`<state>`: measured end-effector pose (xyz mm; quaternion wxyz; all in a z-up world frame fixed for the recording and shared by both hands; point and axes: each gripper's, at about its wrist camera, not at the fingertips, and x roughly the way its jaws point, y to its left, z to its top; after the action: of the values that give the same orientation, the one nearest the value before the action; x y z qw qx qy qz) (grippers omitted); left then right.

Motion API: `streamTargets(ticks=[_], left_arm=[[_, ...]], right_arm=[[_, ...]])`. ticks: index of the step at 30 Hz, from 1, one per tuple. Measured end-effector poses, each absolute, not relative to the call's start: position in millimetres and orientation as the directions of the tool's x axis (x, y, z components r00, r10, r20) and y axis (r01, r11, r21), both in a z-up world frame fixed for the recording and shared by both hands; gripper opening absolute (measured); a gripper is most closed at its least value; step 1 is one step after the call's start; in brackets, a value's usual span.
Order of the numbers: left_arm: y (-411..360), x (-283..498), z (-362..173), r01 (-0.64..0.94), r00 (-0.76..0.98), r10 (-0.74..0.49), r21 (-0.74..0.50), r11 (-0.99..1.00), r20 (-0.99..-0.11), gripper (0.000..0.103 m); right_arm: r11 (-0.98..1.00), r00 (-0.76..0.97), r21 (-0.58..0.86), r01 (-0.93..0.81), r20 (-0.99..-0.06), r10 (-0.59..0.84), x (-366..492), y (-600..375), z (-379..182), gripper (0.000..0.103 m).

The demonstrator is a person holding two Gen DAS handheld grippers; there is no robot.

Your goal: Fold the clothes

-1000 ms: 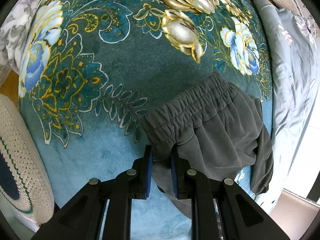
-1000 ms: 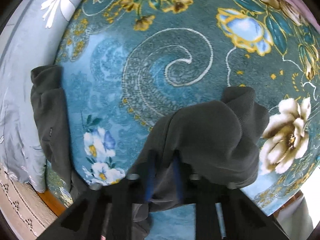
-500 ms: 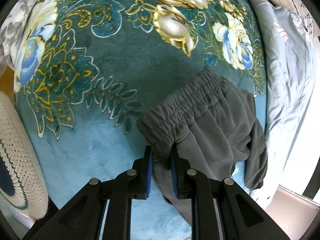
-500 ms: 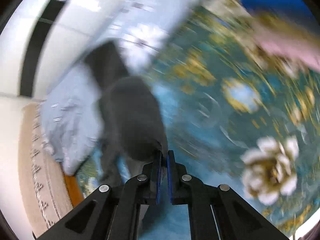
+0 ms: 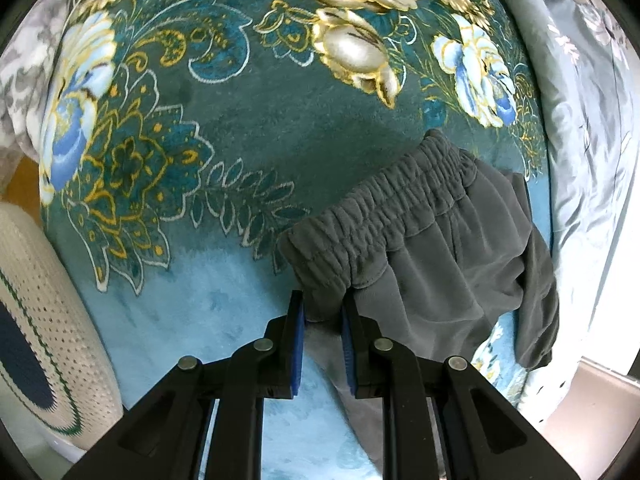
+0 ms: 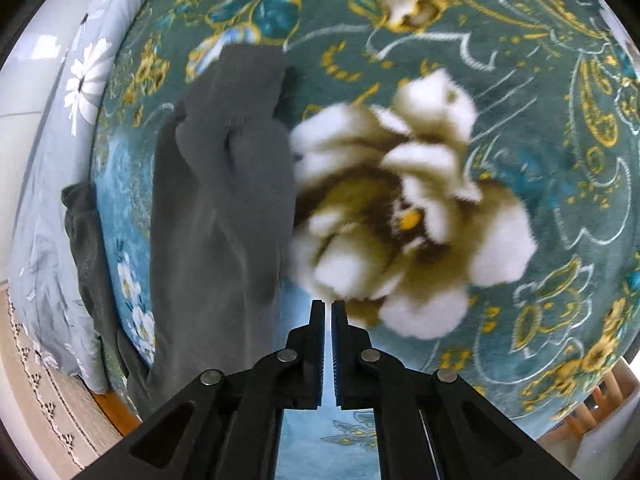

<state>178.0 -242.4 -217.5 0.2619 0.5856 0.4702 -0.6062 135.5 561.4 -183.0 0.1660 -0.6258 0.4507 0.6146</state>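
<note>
Dark grey trousers (image 5: 432, 248) with a gathered elastic waistband (image 5: 384, 208) lie on a teal floral blanket (image 5: 248, 128). My left gripper (image 5: 323, 304) is shut on the near corner of the waistband. In the right wrist view a trouser leg (image 6: 224, 200) lies stretched out on the blanket (image 6: 520, 128), left of my right gripper (image 6: 327, 305). The right gripper's jaws are closed together with nothing between them, over a white flower in the pattern (image 6: 400, 216). A second dark fold (image 6: 86, 248) hangs at the blanket's left edge.
A pale blue-grey floral sheet lies beside the blanket (image 5: 592, 160) (image 6: 48, 160). A white crocheted cushion with a dark centre (image 5: 44, 340) sits at the left. A wooden bed edge (image 6: 116, 412) and a lace-trimmed cloth (image 6: 44, 392) show at lower left.
The right gripper let go of the grey cloth, swung away and now hovers shut and empty to the right of the laid-out leg. The left gripper keeps its hold on the waistband, hardly moved.
</note>
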Motion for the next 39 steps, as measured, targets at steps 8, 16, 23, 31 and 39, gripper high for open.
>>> streamTargets(ticks=[8, 16, 23, 31, 39], left_arm=[[-239.2, 177.9, -222.0, 0.864, -0.152, 0.220, -0.237, -0.444, -0.964, 0.017], [-237.6, 171.6, -220.9, 0.861, -0.122, 0.203, -0.206, -0.465, -0.972, 0.017], [-236.2, 169.1, -208.3, 0.844, -0.111, 0.168, -0.182, -0.505, -0.980, 0.017], [-233.0, 172.1, -194.6, 0.785, -0.094, 0.070, -0.117, -0.608, -0.993, 0.015], [-232.3, 187.1, -229.7, 0.745, 0.022, -0.014, 0.026, -0.667, -1.000, 0.015]], right_arm=[[-0.415, -0.332, 0.470, -0.779, -0.871, -0.363, 107.0, 597.3, -175.9, 0.060], [-0.374, -0.303, 0.438, -0.818, -0.880, -0.367, 70.7, 589.7, -203.6, 0.059], [-0.451, -0.310, 0.456, -0.768, -0.880, -0.361, 63.7, 585.6, -172.7, 0.009], [-0.544, -0.252, 0.397, -0.739, -0.912, -0.324, 123.9, 597.4, -163.5, 0.008], [-0.537, -0.155, 0.312, -0.784, -0.936, -0.317, 169.6, 604.6, -198.5, 0.008]])
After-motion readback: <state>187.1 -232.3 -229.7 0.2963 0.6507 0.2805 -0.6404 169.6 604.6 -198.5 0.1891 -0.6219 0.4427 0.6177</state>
